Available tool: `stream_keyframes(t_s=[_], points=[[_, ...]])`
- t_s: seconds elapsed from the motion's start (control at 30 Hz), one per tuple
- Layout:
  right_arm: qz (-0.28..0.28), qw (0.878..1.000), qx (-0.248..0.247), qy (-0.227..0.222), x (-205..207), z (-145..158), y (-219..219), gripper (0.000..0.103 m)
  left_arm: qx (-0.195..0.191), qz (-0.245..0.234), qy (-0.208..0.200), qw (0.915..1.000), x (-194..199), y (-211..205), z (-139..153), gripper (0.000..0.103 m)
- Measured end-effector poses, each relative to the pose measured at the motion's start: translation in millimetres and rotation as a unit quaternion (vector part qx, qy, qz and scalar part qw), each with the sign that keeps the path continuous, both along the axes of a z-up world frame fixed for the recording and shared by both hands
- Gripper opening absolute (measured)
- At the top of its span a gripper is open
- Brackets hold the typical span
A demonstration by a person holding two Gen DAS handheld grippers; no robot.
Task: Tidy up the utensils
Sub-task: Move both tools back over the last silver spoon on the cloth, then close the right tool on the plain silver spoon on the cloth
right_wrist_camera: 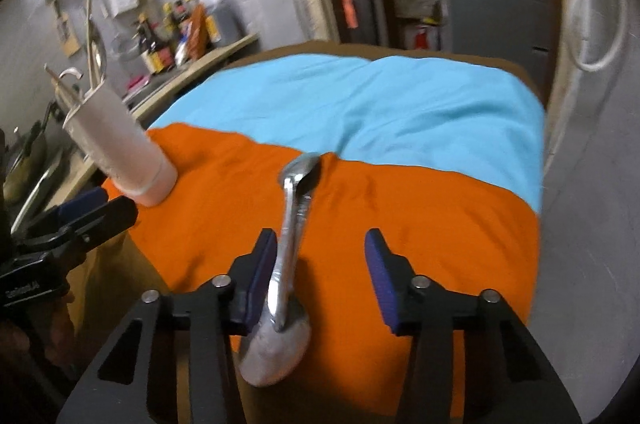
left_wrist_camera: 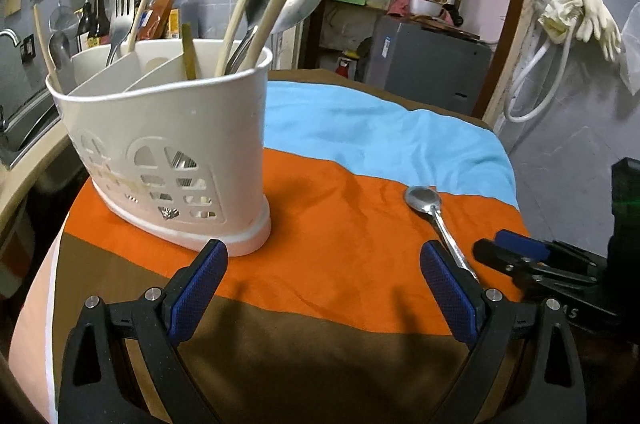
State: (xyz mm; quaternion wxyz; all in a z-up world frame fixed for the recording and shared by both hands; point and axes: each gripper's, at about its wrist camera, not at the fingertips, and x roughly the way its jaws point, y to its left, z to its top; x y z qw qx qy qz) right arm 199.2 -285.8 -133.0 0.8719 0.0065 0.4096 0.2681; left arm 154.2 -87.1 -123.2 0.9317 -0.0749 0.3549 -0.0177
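A white plastic utensil caddy (left_wrist_camera: 168,152) stands left on the striped cloth (left_wrist_camera: 340,244) — a steel spoon (left_wrist_camera: 434,220) lies well apart, right.

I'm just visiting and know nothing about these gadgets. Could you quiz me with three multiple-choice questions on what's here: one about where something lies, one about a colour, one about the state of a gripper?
1. Where does the loose spoon lie?
A. in the white utensil holder
B. on the orange band of the cloth
C. on the floor

2. What colour are the gripper pads?
A. blue
B. red
C. yellow

3. How is the right gripper?
A. shut on the spoon
B. open, with the spoon handle between its fingers
C. out of view

Answers: 1 B, its bowl rests on orange fabric. 2 A, the textured pads are blue. 3 B, a wide gap shows beside the handle.
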Motion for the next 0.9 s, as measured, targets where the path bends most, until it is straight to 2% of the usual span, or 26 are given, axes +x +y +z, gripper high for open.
stream_keyframes(t_s=[0.27,0.33,0.47,0.7,0.8,0.9], points=[[0.037,0.998,-0.034,0.024,19.1,-10.1,23.2,0.03,-0.009,-0.003,0.02,0.9998,5.6,2.3,-5.8,0.094],[0.03,0.999,-0.038,0.022,20.0,-10.1,22.1,0.021,-0.012,-0.01,0.023,0.9996,7.0,2.3,-6.2,0.094],[0.015,0.999,-0.022,0.024,23.0,-9.3,13.5,0.009,-0.023,-0.029,0.025,0.999,10.3,-0.8,-5.9,0.094],[-0.02,0.999,0.008,0.034,25.1,-9.6,-6.0,0.007,-0.042,-0.081,0.037,0.9951,22.9,-15.5,-7.5,0.093],[-0.029,0.999,0.007,0.034,25.0,-9.8,-11.3,0.007,-0.054,-0.104,0.044,0.9922,29.5,-23.2,-8.1,0.088],[-0.024,0.999,0.019,0.04,25.0,-10.4,-17.1,0.007,-0.068,-0.118,0.059,0.989,38.9,-28.8,-11.6,0.075]])
